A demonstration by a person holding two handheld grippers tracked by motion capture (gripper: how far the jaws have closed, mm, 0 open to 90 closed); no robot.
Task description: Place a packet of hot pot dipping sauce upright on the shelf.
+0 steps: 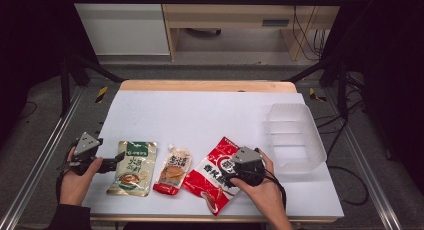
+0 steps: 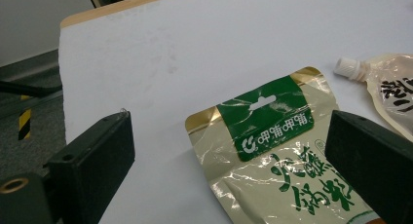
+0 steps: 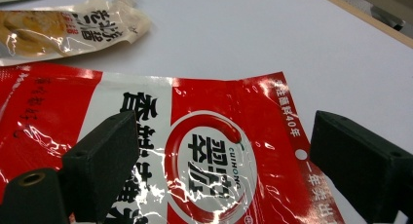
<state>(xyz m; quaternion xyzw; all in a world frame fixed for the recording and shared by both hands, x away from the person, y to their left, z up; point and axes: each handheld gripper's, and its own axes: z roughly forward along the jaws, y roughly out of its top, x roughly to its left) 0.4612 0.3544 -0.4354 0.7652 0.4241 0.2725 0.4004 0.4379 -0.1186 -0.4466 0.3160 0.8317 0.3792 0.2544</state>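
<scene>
Three food pouches lie in a row near the table's front edge. At the left is a gold and green pouch (image 1: 132,168) (image 2: 287,160); my left gripper (image 1: 116,163) (image 2: 229,160) hovers at its left edge, open, jaws on either side of the pouch's top with nothing pinched. A small beige spouted pouch (image 1: 173,170) (image 2: 389,90) (image 3: 68,27) lies in the middle. At the right is a red and white pouch (image 1: 212,175) (image 3: 209,151); my right gripper (image 1: 227,171) (image 3: 219,160) hangs over it, open, jaws apart above its print.
A clear plastic bin (image 1: 295,136) stands at the right of the white table top (image 1: 200,115). The wooden far edge (image 1: 207,85) runs along the back. Dark frame rails flank the table on both sides.
</scene>
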